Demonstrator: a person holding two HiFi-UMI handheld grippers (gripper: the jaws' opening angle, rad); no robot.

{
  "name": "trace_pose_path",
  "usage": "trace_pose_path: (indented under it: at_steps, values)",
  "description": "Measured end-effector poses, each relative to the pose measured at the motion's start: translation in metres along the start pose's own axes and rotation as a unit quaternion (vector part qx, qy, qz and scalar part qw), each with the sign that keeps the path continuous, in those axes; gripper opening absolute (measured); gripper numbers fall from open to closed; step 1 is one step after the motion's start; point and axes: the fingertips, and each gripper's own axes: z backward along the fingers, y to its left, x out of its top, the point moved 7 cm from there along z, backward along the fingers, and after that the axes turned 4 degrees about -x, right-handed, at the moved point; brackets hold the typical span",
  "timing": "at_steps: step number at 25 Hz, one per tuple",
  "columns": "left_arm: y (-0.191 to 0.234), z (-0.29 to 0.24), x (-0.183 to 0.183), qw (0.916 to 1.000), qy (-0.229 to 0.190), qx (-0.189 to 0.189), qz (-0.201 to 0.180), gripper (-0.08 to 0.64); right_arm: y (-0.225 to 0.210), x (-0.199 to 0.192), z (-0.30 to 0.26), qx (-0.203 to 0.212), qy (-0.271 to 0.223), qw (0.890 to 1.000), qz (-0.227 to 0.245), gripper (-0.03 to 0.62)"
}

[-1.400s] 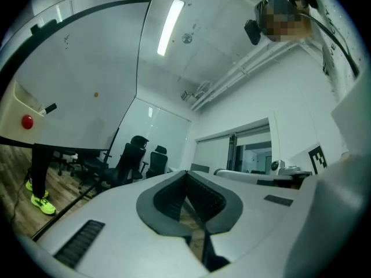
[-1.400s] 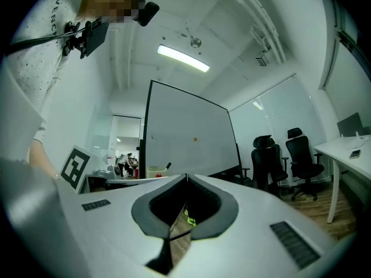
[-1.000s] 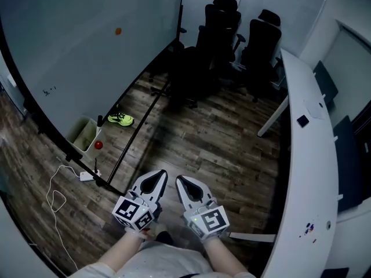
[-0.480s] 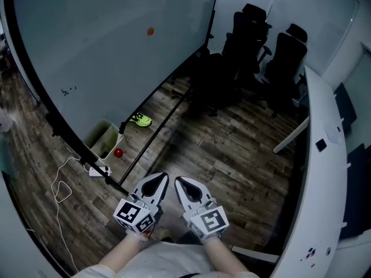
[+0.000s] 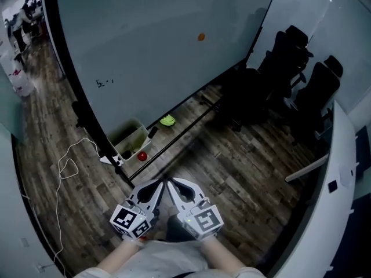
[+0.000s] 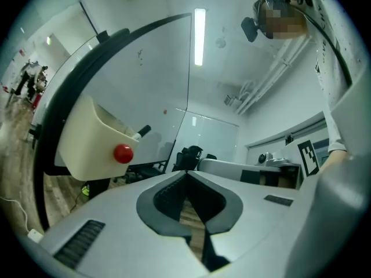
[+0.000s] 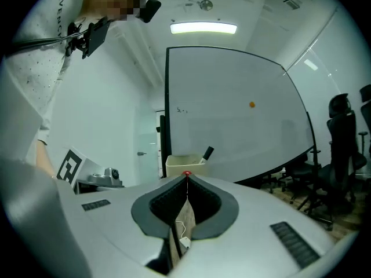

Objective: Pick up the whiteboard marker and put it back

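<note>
Black-capped whiteboard marker stands in a cream holder on the whiteboard frame, at eleven o'clock from both tongs and well apart from them. Both the left tongs and the right tongs are pressed together, empty. Bare wooden floor lies open ahead. Black chairs crowd two o'clock; the desk edge runs at four o'clock. The marker leans, cap toward one o'clock.
</note>
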Motion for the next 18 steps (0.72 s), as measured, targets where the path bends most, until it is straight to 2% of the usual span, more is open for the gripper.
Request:
trace_pose_path:
  at_steps: [5, 10, 14, 18]
  values:
    - [0.024, 0.016, 0.008, 0.9976, -0.013, 0.066, -0.016, 0.015, -0.002, 0.005, -0.036, 0.059, -0.011, 0.998, 0.002, 0.02]
    - [0.039, 0.028, 0.014, 0.9928, -0.027, 0.113, -0.03, 0.015, -0.009, 0.003, -0.065, 0.089, 0.0, 0.996, 0.007, 0.02]
    - [0.047, 0.03, 0.018, 0.99, -0.03, 0.131, -0.041, 0.015, -0.015, 0.006, -0.082, 0.108, 0.005, 0.994, 0.013, 0.02]
    - [0.049, 0.023, 0.015, 0.9886, -0.037, 0.141, -0.037, 0.015, -0.024, 0.014, -0.093, 0.11, 0.02, 0.993, 0.022, 0.02]
